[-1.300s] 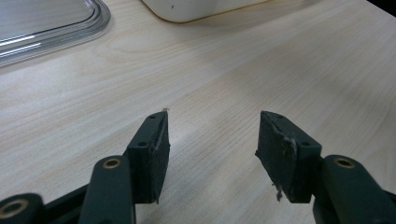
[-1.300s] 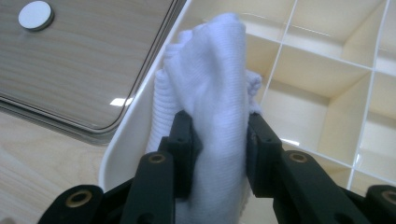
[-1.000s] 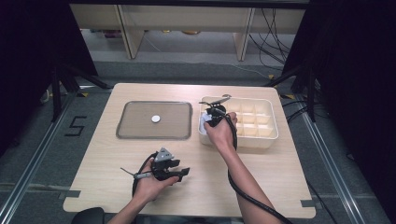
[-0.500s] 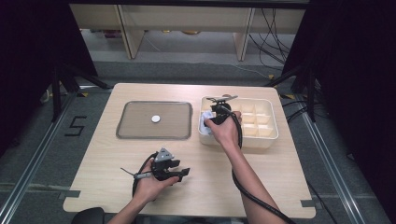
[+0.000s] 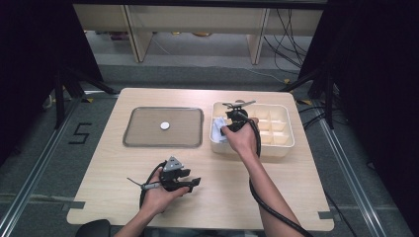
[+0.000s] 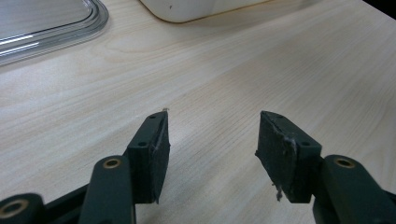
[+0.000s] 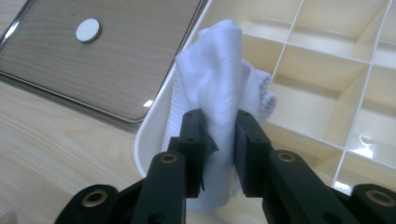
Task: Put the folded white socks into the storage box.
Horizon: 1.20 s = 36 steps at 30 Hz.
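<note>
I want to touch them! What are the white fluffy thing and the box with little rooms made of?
The white cloth looks like soft terry fabric: fuzzy and folded. The divided box seems smooth cream plastic, shiny where light glints.

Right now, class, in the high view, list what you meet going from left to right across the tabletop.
Clear rectangular glass tray with a small white round disc on it → left tool, open, over bare wood → white folded cloth, gripped by the right tool → cream plastic box with compartments.
</note>
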Motion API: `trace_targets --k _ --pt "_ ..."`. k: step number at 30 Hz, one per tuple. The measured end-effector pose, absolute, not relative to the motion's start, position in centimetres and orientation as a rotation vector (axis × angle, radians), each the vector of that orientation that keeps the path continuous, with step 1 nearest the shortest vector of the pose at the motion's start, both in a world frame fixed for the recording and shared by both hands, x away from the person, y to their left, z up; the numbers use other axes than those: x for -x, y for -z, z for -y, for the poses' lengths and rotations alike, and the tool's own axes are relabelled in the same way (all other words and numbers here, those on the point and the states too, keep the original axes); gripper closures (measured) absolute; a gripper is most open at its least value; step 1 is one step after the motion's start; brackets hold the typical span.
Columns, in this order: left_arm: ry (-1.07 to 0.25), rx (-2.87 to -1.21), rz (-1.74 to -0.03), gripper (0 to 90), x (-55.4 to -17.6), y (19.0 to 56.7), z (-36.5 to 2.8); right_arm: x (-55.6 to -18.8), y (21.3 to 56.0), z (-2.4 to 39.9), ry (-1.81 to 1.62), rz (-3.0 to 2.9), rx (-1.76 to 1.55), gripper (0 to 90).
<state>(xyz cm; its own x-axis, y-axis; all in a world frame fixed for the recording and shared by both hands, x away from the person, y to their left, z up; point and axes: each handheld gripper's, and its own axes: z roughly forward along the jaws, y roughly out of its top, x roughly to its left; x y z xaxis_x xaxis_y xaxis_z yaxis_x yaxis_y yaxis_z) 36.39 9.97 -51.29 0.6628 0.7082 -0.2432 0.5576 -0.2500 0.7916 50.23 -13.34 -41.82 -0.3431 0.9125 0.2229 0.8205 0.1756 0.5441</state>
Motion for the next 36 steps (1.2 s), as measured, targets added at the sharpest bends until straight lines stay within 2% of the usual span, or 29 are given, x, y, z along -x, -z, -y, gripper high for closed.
trace_targets --k 9,36 --pt "-0.183 -1.938 -0.995 43.4 -36.4 51.4 -10.0 -50.6 42.6 13.3 -0.85 -2.292 -1.728 81.0" --pt "-0.2 -1.934 -0.988 43.5 -36.4 51.3 -9.9 -50.9 43.5 11.9 -0.729 -2.338 -1.724 82.4"
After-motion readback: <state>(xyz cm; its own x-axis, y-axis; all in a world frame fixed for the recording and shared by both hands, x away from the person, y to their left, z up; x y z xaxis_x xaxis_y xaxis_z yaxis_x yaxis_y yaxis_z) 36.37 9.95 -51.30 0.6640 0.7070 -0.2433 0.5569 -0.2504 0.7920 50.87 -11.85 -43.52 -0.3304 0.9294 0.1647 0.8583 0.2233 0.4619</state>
